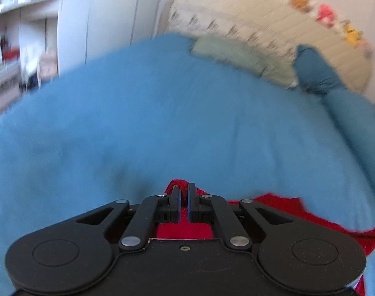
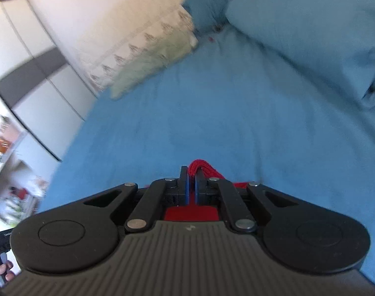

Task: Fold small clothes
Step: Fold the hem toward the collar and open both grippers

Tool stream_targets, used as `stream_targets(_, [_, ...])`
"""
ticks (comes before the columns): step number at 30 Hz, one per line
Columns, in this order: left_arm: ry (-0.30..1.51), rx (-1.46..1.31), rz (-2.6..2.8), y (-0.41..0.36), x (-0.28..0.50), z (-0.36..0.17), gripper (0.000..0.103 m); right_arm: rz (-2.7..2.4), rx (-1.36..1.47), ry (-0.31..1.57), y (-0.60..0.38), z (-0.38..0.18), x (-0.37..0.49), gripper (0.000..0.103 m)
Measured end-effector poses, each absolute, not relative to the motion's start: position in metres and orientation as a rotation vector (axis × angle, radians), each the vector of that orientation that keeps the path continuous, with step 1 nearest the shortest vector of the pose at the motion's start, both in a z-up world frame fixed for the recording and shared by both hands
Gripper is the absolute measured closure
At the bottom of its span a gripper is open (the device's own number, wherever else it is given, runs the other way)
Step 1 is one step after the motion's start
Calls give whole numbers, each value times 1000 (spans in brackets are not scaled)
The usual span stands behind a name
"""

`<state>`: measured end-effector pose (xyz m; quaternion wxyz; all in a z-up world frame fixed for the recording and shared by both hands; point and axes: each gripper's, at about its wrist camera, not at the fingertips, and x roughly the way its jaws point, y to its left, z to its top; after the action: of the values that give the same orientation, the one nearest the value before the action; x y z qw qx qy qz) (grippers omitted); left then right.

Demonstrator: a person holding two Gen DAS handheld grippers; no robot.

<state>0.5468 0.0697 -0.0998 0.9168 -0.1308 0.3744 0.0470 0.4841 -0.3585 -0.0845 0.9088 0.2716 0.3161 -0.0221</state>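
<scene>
Currently both units pinch the red garment [image 1: 281, 204] above the blue bed [image 1: 162, 113]: left gripper [image 1: 184, 192] clamped on one bunched edge, right gripper [image 2: 191, 176] on another, prob. to spread cloth flat w/o sagging before folding.

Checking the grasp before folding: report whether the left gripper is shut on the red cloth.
Shut on it: the left gripper pinches a bunch of red cloth between its fingertips.

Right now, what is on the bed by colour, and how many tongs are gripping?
Red garment: 1
Pale green pillow: 1
Blue pillows: 2
Tongs shut on the garment: 2, left and right
Total: 6
</scene>
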Motion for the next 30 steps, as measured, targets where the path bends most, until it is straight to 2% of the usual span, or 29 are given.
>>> stream_targets(3, [809, -290, 132, 74, 571, -136, 99, -69, 563, 682, -355, -122, 515, 84])
stream_targets(7, [812, -314, 113, 82, 588, -150, 98, -75, 539, 669, -359, -140, 538, 84])
stream_targets(9, [817, -326, 103, 84, 590, -149, 94, -66, 521, 671, -359, -142, 545, 83])
stream_targets(10, [808, -326, 108, 84, 589, -147, 80, -57, 510, 673, -358, -143, 547, 80])
stream_targets(11, [800, -325, 124, 86, 589, -144, 46, -57, 500, 675, -356, -143, 546, 78])
stream_targets(12, [783, -315, 142, 86, 584, -139, 30, -59, 492, 668, -355, -141, 544, 63])
stream_targets(13, [755, -302, 157, 86, 575, -133, 14, -54, 477, 645, -353, -138, 537, 26])
stream_targets(14, [722, -290, 154, 84, 569, -128, 14, -54, 452, 599, -348, -133, 527, 8])
stream_targets(15, [694, -268, 118, 82, 557, -121, 14, -47, 428, 548, -342, -129, 517, 0])
stream_targets(17, [689, -229, 66, 72, 536, -114, 12, 9, 388, 490, -329, -122, 497, 0])
stream_targets(21, [751, -191, -80, 46, 497, -127, 8, 113, 344, 562, -299, -138, 470, 0])
stream_targets(25, [864, -218, -123, 36, 470, -167, 8, 136, 275, 658, -275, -171, 454, 0])
stream_targets(30, [835, -95, -120, 32, 452, -180, 8, 61, 281, 695, -294, -196, 442, 0])
